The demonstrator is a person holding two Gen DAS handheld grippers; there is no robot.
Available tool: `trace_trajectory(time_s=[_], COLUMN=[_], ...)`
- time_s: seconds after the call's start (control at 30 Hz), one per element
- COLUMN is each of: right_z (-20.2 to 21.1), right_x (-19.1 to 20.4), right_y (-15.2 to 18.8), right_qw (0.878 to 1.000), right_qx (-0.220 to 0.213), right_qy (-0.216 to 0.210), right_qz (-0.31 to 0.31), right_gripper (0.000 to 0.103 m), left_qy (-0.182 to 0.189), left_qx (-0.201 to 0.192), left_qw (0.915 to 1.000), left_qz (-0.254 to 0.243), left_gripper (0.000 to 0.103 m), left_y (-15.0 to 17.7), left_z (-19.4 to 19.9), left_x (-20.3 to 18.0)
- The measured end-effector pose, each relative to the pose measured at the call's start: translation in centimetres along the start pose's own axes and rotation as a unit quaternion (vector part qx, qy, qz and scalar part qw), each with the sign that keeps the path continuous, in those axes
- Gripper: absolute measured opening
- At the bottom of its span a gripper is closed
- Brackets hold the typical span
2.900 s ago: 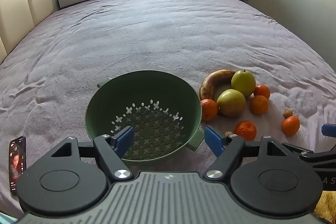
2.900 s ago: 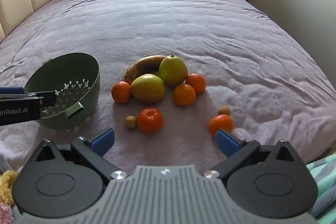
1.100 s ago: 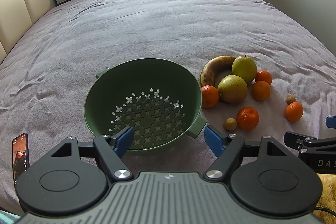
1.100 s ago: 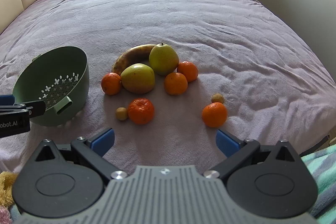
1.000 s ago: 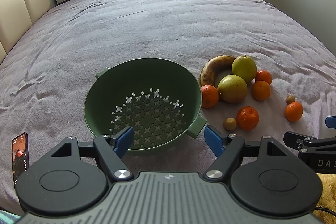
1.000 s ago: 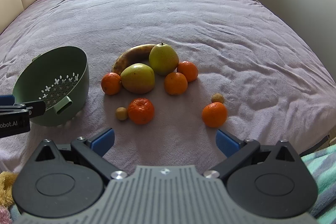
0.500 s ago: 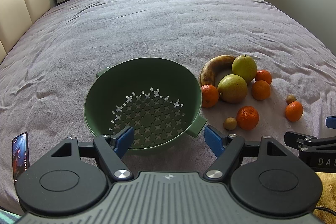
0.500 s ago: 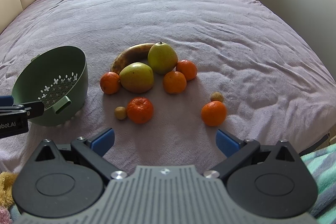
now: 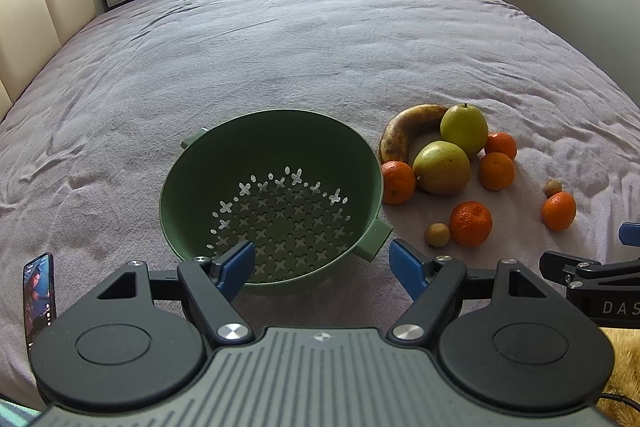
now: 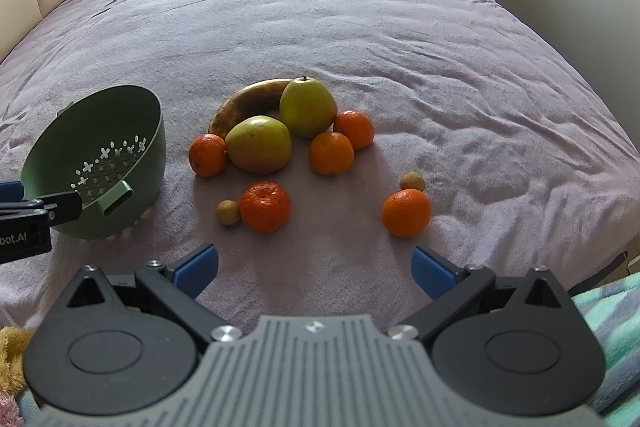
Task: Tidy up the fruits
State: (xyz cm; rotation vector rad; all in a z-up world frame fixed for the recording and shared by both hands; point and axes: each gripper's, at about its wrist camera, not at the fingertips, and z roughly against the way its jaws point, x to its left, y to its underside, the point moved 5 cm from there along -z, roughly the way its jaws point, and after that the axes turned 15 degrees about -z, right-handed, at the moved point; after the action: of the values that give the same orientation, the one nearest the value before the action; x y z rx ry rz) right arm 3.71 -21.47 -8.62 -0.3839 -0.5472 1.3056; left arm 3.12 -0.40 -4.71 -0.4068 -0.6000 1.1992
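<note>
Ten pieces of fruit loose on the bed cover (image 10: 360, 27), none yet in the green colander (image 9: 272, 113). Both pairs of fingers spread wide, pinching nothing. Left gripper (image 9: 322, 265) facing the empty colander, straight ahead and just beyond the fingertips. Right gripper (image 10: 314, 267) facing the fruit, ahead and apart.

Nearest the right fingers: a near tangerine (image 10: 265, 206), ahead and left of centre, with a small brown fruit (image 10: 228, 212) just beside it on the left. Ahead of the right fingertip: a second tangerine (image 10: 406, 212). Further ahead: banana (image 10: 248, 103), pear (image 10: 307, 107) and a yellow-green fruit (image 10: 259, 144), clustered with three more tangerines.

Probably the approach to a first pick. Start with the near tangerine:
- Centre it between the open fingers.
- Come down steeply and close gently across the widest part.
- Avoid nudging the small brown fruit.
- Steady the colander by its near handle (image 9: 374, 239) with the left fingers, since it is likely to rock on the soft cover.
- Release low inside the bowl, not from height.

Against the earliest pictures: same spread of both pairs of fingers and same fruit layout. Colander and fruit a little further ahead of the fingertips. Small brown fruit now clear of the left gripper's right finger. Over the last second, no visible change.
</note>
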Motion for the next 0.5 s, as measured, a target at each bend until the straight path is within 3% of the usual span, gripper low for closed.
trace_trajectory(time_s=[0.4,0.5], right_z=[-0.5,-1.1], right_x=[-0.6,-1.4], right_y=[-0.2,-0.4], right_qw=[1.0,0.999], right_qx=[0.008,0.012], right_qy=[0.001,0.006], right_qz=[-0.014,-0.03], right_gripper=[0.099,0.099], left_qy=[0.016,0.029], left_qx=[-0.016,-0.029], left_qw=[0.9997,0.9989], left_qz=[-0.011,-0.023], left_gripper=[0.089,0.084], left_y=[0.2,-0.2], left_z=[0.4,0.7], left_x=[-0.8,-1.3])
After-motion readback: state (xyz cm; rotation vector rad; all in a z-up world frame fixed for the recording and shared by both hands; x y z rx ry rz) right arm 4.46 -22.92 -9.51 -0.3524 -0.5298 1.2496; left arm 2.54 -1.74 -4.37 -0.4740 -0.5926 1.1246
